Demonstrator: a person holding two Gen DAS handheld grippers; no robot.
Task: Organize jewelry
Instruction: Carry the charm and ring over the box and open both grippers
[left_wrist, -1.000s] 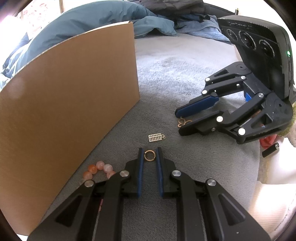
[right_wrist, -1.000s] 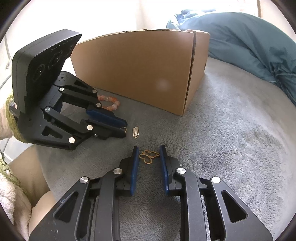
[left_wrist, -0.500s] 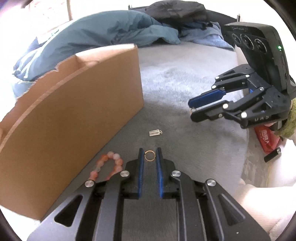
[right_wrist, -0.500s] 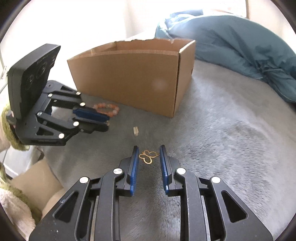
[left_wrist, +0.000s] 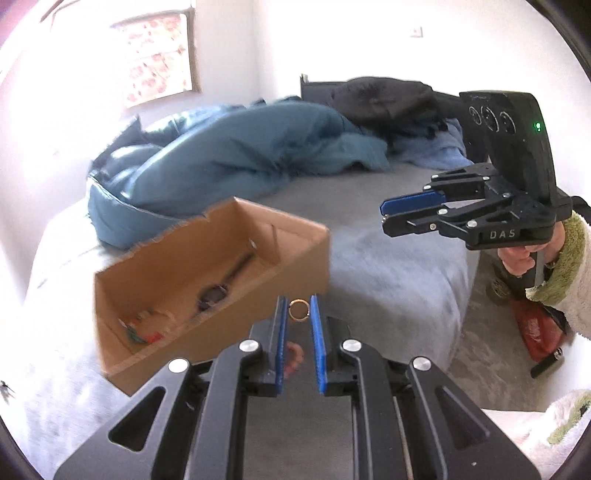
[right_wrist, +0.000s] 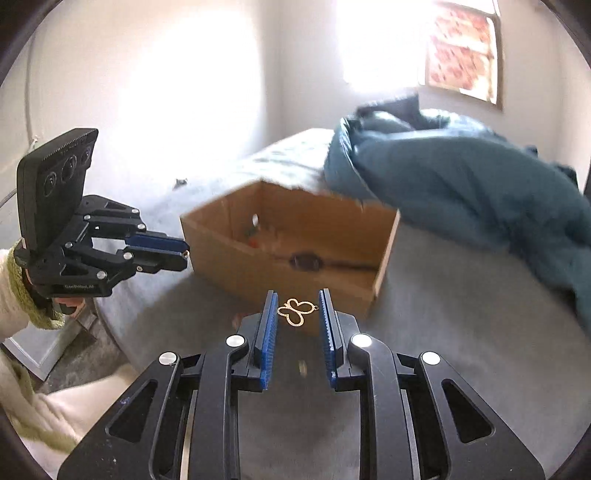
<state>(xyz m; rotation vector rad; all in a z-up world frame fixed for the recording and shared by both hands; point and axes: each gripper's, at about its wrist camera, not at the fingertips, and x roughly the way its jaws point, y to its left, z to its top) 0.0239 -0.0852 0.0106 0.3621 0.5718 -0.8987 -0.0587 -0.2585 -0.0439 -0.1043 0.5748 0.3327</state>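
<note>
Left gripper (left_wrist: 298, 312): jaws clamped on a small gold ring (left_wrist: 298, 309), held in the air before the cardboard box (left_wrist: 303, 254). Right gripper (right_wrist: 297, 312): jaws clamped on a gold butterfly pendant (right_wrist: 295, 311), likewise above the box's near wall. Box: open-topped, on the grey bed (right_wrist: 461, 314); contains a dark wristwatch (left_wrist: 213, 295) and small colourful pieces, blurred. Teal duvet (right_wrist: 461, 177) behind.

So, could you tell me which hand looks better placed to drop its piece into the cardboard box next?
Probably left: its ring hangs at the cardboard box's near rim; the right's butterfly pendant looks marginally further back.
</note>
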